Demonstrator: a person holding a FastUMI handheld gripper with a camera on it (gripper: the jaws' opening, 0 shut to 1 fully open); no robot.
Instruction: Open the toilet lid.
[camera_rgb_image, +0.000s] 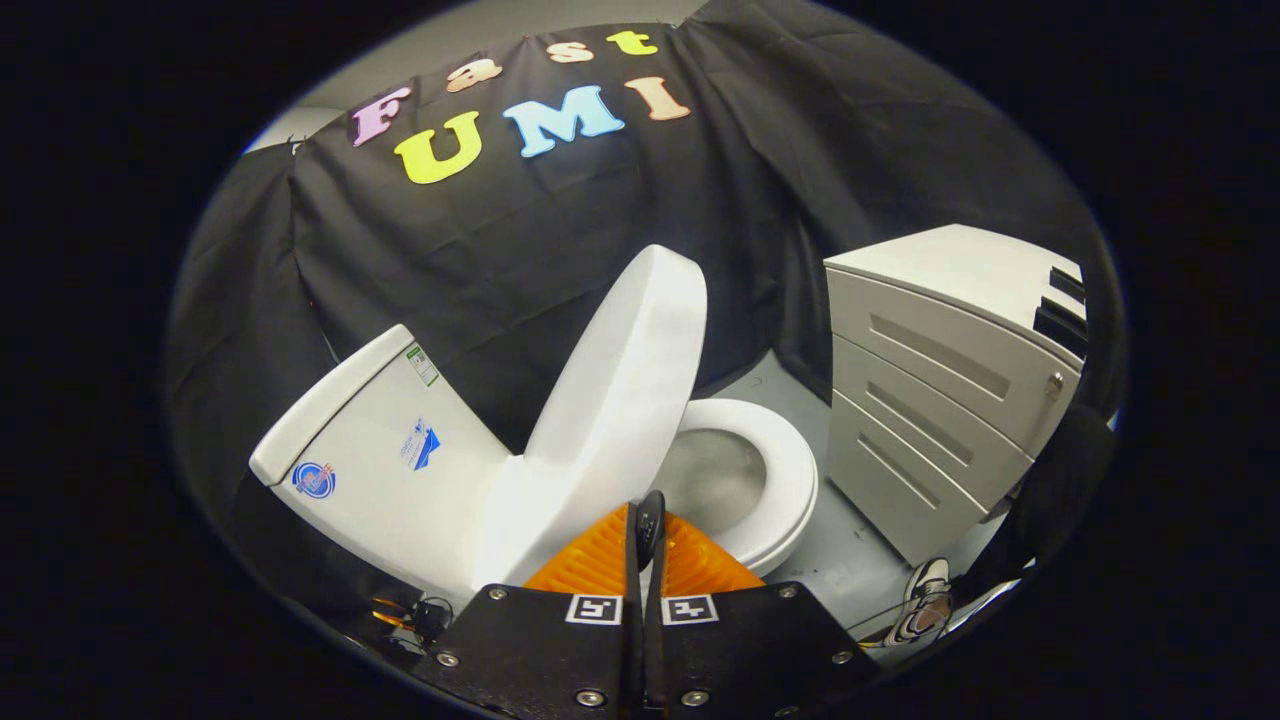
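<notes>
At 12 o'clock just ahead of gripper (648, 530): lid (620, 390) raised, tilted toward tank (380, 450), seat (785, 480) exposed. Fingers closed together, holding nothing. Push lid edge steadily toward 10 o'clock; avoid slamming tank.

Honestly not much you can actually read here. The toilet tank (385, 440) has three stickers: a round blue and red one low down, a blue and white one in the middle, and a small green and white label near the top, all too small to make out. The gripper (645, 530) carries two square black and white markers.
</notes>
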